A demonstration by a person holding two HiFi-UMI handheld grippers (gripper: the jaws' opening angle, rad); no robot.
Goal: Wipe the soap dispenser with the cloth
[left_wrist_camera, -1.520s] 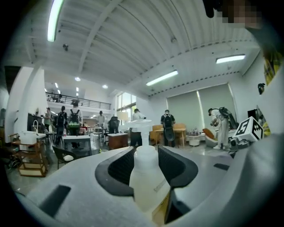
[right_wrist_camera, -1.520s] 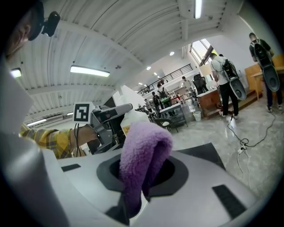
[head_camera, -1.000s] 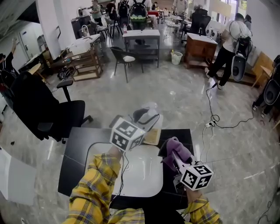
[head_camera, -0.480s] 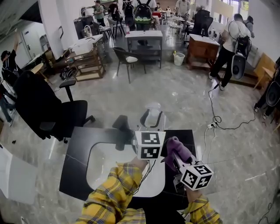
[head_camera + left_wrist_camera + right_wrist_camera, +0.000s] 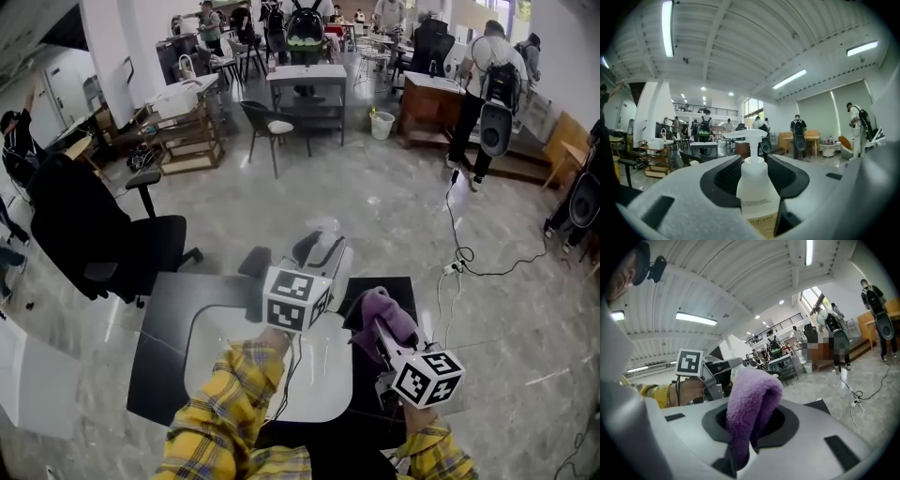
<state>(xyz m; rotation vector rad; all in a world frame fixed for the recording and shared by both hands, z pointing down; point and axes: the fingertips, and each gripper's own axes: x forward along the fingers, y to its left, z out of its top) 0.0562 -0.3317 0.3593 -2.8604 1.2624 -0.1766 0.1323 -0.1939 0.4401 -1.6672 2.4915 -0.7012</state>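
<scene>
A clear soap dispenser (image 5: 754, 187) with a white pump stands upright between my left gripper's (image 5: 754, 176) black pads (image 5: 727, 180), which press on its sides; the jaws have just been closing on it. In the head view the soap dispenser (image 5: 323, 251) is held over the far edge of the table, ahead of the left gripper (image 5: 317, 270). My right gripper (image 5: 380, 326) is shut on a folded purple cloth (image 5: 384, 311), just right of the bottle and apart from it. The cloth (image 5: 752, 401) sticks up from the right gripper (image 5: 751, 425).
A white basin (image 5: 281, 370) is set into the black table (image 5: 169, 314) below both grippers. A black office chair (image 5: 103, 253) stands at the left. A cable and power strip (image 5: 452, 267) lie on the floor at the right. People and desks are far behind.
The left gripper swung right with the bottle, then came partly back left while rolling. The right gripper with the cloth has hardly moved.
</scene>
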